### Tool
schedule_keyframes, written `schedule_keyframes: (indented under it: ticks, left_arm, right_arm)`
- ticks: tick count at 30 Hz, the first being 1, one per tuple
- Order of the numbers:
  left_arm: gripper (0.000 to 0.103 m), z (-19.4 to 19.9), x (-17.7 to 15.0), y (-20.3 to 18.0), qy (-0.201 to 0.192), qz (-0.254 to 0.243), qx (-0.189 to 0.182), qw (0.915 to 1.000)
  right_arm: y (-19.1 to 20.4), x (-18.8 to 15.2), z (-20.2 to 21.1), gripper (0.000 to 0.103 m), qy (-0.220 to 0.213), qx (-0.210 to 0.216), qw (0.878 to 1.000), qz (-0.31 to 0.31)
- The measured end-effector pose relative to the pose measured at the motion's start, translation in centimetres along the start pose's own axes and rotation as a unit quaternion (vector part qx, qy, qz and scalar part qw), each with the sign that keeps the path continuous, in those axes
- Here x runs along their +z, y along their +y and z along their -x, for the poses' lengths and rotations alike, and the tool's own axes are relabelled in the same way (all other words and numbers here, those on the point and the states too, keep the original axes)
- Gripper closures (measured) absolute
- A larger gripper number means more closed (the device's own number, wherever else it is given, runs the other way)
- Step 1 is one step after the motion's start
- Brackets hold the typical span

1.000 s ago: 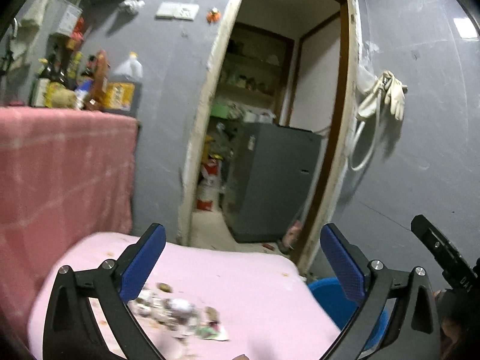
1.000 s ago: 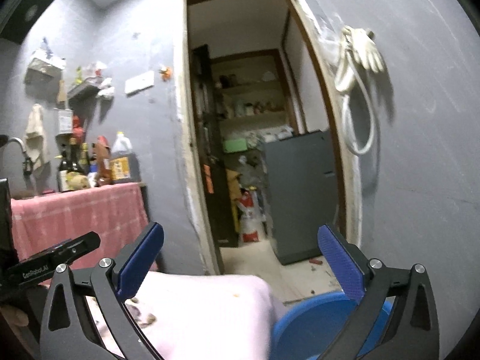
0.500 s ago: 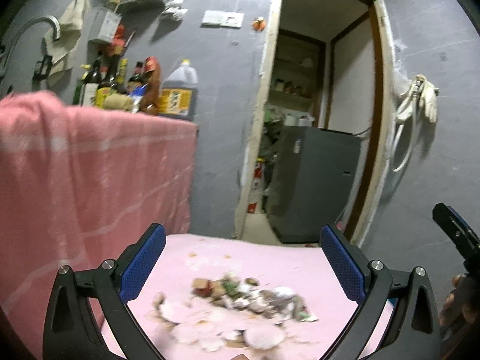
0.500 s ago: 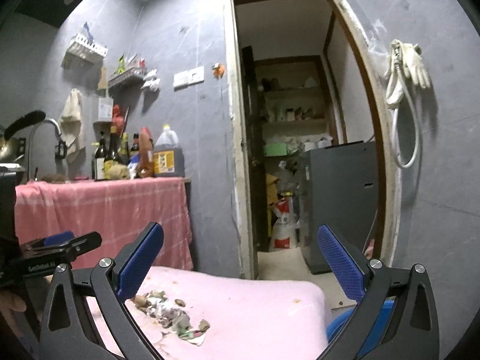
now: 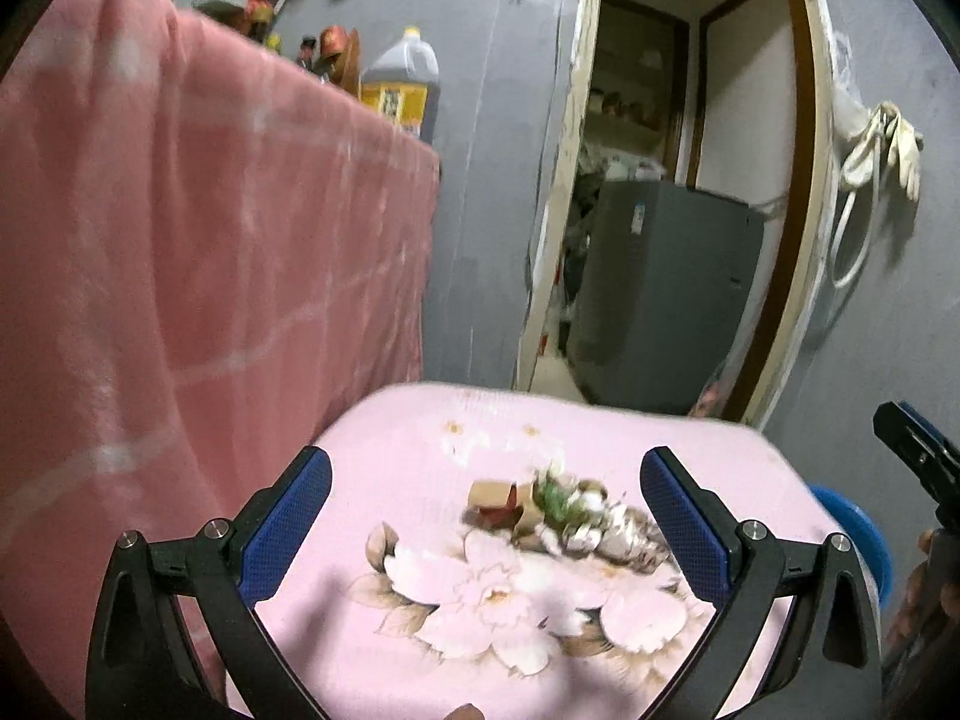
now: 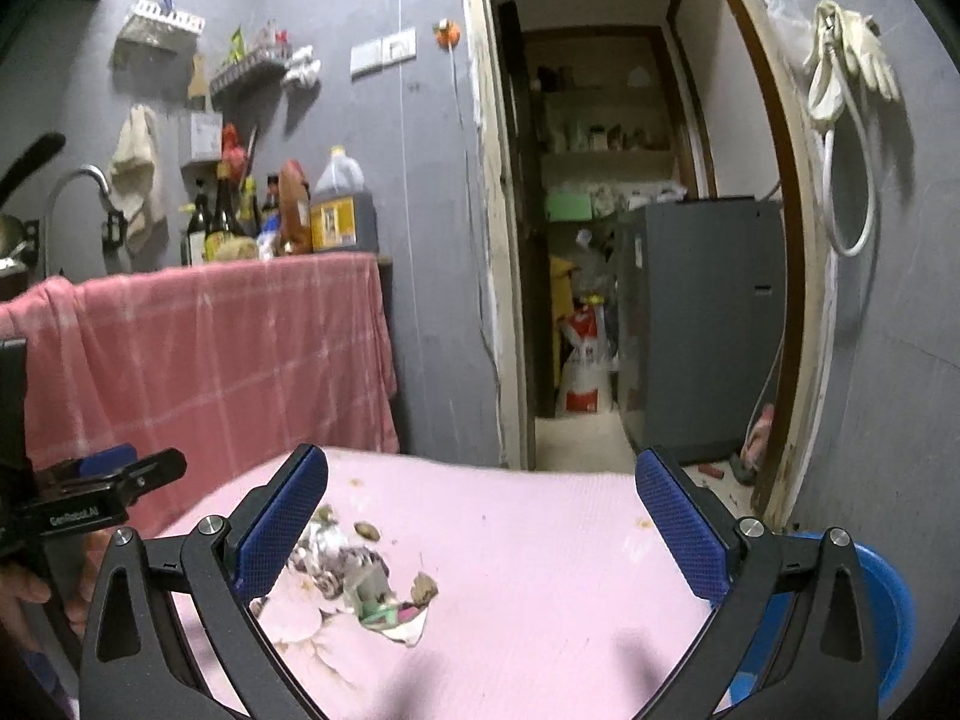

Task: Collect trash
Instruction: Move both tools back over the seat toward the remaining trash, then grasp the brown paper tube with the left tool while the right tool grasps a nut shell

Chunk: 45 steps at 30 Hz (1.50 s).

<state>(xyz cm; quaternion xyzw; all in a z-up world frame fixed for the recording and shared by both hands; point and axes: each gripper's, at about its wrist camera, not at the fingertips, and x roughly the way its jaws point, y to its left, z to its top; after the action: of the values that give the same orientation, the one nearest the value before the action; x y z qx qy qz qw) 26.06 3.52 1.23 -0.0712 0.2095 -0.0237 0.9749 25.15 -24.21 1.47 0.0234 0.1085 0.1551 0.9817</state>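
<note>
Step in hand: by my read, the approach — both grippers hang over the pink table cloth [image 5: 600, 426], nothing picked up yet.

Red cloth [image 5: 198, 252]: off to the left of the left gripper, draped over a counter, with bottles [image 6: 222, 222] on top.

Left gripper [image 5: 486, 528]: jaws spread wide, holding nothing and touching nothing; the blue pads [image 5: 288, 522] frame the target from either side.

Trash pile [image 5: 558, 510]: dead ahead of the left gripper, between its fingers and a little beyond the tips; brown paper scraps, something green, crumpled pale bits, lying on the table cloth just past its printed flowers. Blurred, so single pieces are hard to sort.

Right gripper [image 6: 480, 534]: also wide open and empty, clear of the cloth; in its view the same trash [image 6: 366, 576] sits low and to the left, near its left finger.

Blue bin [image 6: 888, 606]: down to the right of the right gripper, just off the table's right edge, partly hidden behind the finger; likely where the trash goes.

Next move calls for: my guess, drop the left gripper onto the pile, close on one scrap, then carry it right to the bin.

Risk: loose crumbs may scatter or slip from the pads.
</note>
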Motion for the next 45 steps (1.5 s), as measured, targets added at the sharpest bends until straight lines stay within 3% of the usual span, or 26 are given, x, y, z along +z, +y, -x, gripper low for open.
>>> schedule_keyframes:
  ticks: [7,12,19,23,27,36,41,45]
  left_arm:
    - [0.008,-2.5,-1.0,-0.1,0.057,-0.029,-0.017,0.9978]
    - [0.032,-4.7,-1.4,-0.5,0.106,-0.041,-0.031,0.993]
    - [0.036,-7.0,-0.8,0.6,0.137,-0.006,-0.043,0.9896]
    - [0.045,-7.8,-0.5,0.9,0.148,0.006,-0.052,0.9876]
    - [0.064,-9.3,-0.9,1.0,0.183,0.013,-0.064,0.981]
    - [0.08,-8.9,-0.9,1.4,0.186,0.027,-0.077,0.9791]
    - [0.083,-8.6,-0.9,1.1,0.185,0.027,-0.077,0.9794]
    - [0.083,-8.7,-1.0,1.2,0.179,0.029,-0.079,0.9803]
  right_arm:
    - [0.9,-1.5,-3.6,0.021,0.087,0.014,0.996,0.014]
    - [0.8,-3.1,-6.7,0.035,0.165,0.03,0.986,0.009]
    - [0.9,-4.8,-9.1,0.043,0.226,0.042,0.973,0.011]
    - [1.0,-5.2,-9.9,0.047,0.247,0.049,0.968,0.016]
    - [1.5,-5.6,-10.9,0.055,0.269,0.052,0.961,0.027]
    - [1.7,-6.2,-12.5,0.069,0.31,0.075,0.948,0.027]
    - [1.6,-6.3,-12.6,0.087,0.312,0.083,0.946,0.017]
    - [1.8,-6.2,-12.4,0.088,0.307,0.083,0.948,0.024]
